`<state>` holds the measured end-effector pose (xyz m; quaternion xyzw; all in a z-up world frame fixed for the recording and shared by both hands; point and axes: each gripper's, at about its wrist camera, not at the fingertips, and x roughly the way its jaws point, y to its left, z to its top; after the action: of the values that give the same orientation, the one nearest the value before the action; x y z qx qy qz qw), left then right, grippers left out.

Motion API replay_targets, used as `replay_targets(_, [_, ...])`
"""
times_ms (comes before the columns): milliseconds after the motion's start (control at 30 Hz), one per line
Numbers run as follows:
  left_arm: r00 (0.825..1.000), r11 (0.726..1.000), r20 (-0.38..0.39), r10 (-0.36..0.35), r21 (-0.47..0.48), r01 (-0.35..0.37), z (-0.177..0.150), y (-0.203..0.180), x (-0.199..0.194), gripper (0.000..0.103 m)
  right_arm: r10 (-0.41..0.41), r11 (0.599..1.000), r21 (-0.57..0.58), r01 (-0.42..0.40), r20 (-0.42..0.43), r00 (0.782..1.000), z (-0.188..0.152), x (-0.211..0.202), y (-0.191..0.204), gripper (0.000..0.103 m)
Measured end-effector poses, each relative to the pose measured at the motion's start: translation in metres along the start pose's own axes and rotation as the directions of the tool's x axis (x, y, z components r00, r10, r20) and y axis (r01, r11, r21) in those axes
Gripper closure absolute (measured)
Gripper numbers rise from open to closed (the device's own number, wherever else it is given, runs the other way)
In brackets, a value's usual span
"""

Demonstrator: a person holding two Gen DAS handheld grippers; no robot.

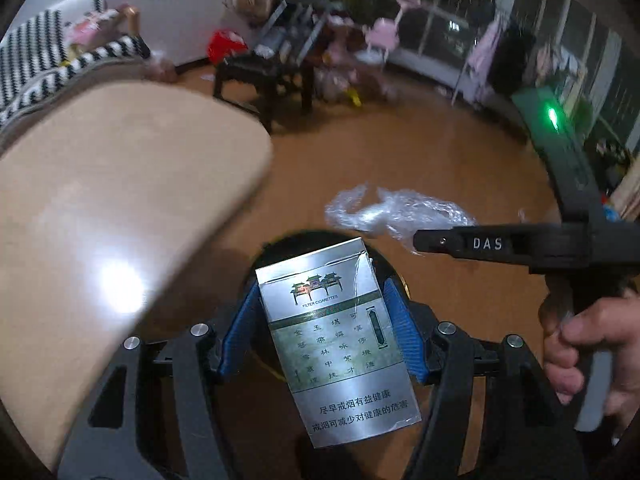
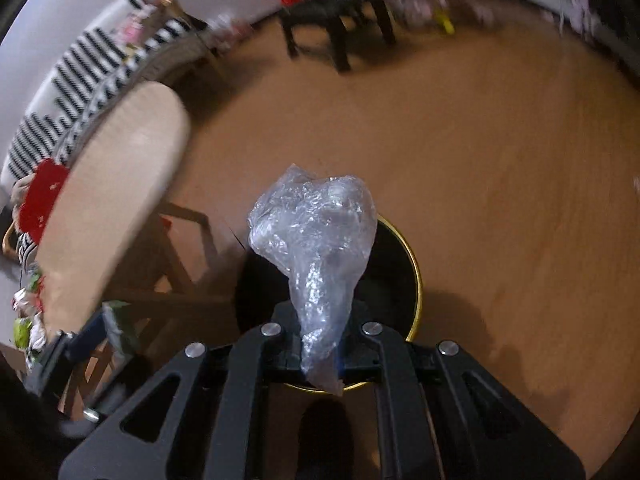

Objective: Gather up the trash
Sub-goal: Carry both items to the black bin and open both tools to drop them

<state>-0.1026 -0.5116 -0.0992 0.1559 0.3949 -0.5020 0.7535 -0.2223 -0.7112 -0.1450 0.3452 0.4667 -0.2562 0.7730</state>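
My left gripper (image 1: 320, 320) is shut on a silver cigarette pack (image 1: 336, 340), held between its blue pads over the black trash bin (image 1: 280, 246) on the floor. My right gripper (image 2: 320, 344) is shut on a crumpled clear plastic bag (image 2: 316, 236), held above the same bin, whose gold rim (image 2: 416, 280) shows below it. The right gripper (image 1: 424, 240) also shows in the left wrist view at right, with the plastic bag (image 1: 396, 212) hanging from its tip, and a hand (image 1: 592, 344) on its handle.
A beige tabletop (image 1: 112, 220) is close on the left, also in the right wrist view (image 2: 116, 208), with litter at its near edge (image 2: 28, 320). A striped sofa (image 2: 80, 80) stands behind it. A dark stool (image 1: 260, 76) and clutter stand across the wooden floor (image 2: 480, 180).
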Motion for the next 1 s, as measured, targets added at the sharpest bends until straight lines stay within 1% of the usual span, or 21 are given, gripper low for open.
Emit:
replay_targets(100, [0.997,1.0,-0.07,-0.01,-0.015,0.009,-0.009,-0.006,0.047,0.042,0.007,0.999,0.041,-0.004,-0.056,0.998,-0.001,0.023,-0.011,0.093])
replay_targets(200, [0.994,0.999,-0.107,-0.016,-0.03,0.013,-0.012,-0.007,0.078,0.041,0.008,0.998,0.055,-0.003,-0.088,0.996,-0.001,0.034,-0.016,0.093])
replay_targets(300, [0.991,0.999,-0.136,-0.011,-0.037,0.006,-0.011,-0.005,0.099,0.041,0.028,0.998,0.065,-0.021,-0.109,0.994,-0.002,0.041,-0.011,0.093])
replay_targets(400, [0.988,0.999,-0.154,-0.007,-0.037,0.001,-0.013,-0.003,0.107,0.039,0.055,0.997,0.069,-0.047,-0.119,0.991,0.0,0.044,-0.014,0.093])
replay_targets(433, [0.986,0.999,-0.164,-0.008,-0.038,0.002,-0.012,-0.002,0.111,0.033,0.06,0.997,0.065,-0.052,-0.127,0.99,0.002,0.046,-0.014,0.093])
replay_targets(467, [0.985,0.999,-0.17,-0.008,-0.037,0.002,-0.004,-0.002,0.119,0.028,0.054,0.997,0.062,-0.046,-0.131,0.99,0.004,0.048,-0.013,0.093])
replay_targets(500, [0.986,0.999,-0.165,-0.004,-0.037,-0.002,-0.004,0.0,0.119,0.018,0.053,0.997,0.061,-0.045,-0.132,0.99,0.006,0.049,-0.014,0.091])
replay_targets(533, [0.988,0.999,-0.154,0.007,-0.036,-0.013,-0.005,0.002,0.12,0.014,0.052,0.997,0.06,-0.044,-0.134,0.99,0.007,0.049,-0.014,0.085])
replay_targets(567, [0.989,0.999,-0.147,0.009,-0.035,-0.014,-0.004,0.002,0.119,0.013,0.057,0.997,0.063,-0.049,-0.133,0.989,0.009,0.048,-0.014,0.077])
replay_targets(600, [0.989,0.999,-0.144,0.009,-0.033,-0.014,-0.003,0.001,0.116,0.012,0.064,0.996,0.067,-0.055,-0.126,0.99,0.01,0.047,-0.013,0.05])
replay_targets(633, [0.99,0.999,-0.144,0.008,-0.034,-0.013,-0.004,0.002,0.116,0.012,0.064,0.996,0.068,-0.056,-0.115,0.991,0.011,0.047,-0.012,0.03])
replay_targets(800, [0.991,1.0,-0.135,-0.017,-0.021,0.014,-0.005,-0.003,0.099,0.012,0.068,0.995,0.079,-0.063,-0.063,0.996,0.016,0.027,-0.012,0.03])
replay_targets(867, [0.992,1.0,-0.125,-0.027,0.005,0.028,-0.008,-0.008,0.084,0.012,0.051,0.995,0.088,-0.049,-0.011,0.999,0.019,0.007,-0.012,0.03])
replay_targets(933, [0.993,0.998,-0.11,-0.048,0.037,0.052,-0.01,-0.013,0.061,0.012,0.012,0.998,0.061,-0.016,0.065,0.998,0.025,-0.02,-0.002,0.03])
replay_targets(967, [0.994,0.997,-0.097,-0.049,0.053,0.054,-0.01,-0.014,0.047,0.012,-0.004,0.999,0.043,0.0,0.102,0.995,0.026,-0.033,0.005,0.03])
replay_targets(1000, [0.996,0.996,-0.079,-0.049,0.067,0.054,-0.011,-0.013,0.031,0.01,-0.017,1.0,0.013,0.015,0.158,0.987,0.026,-0.052,0.017,0.03])
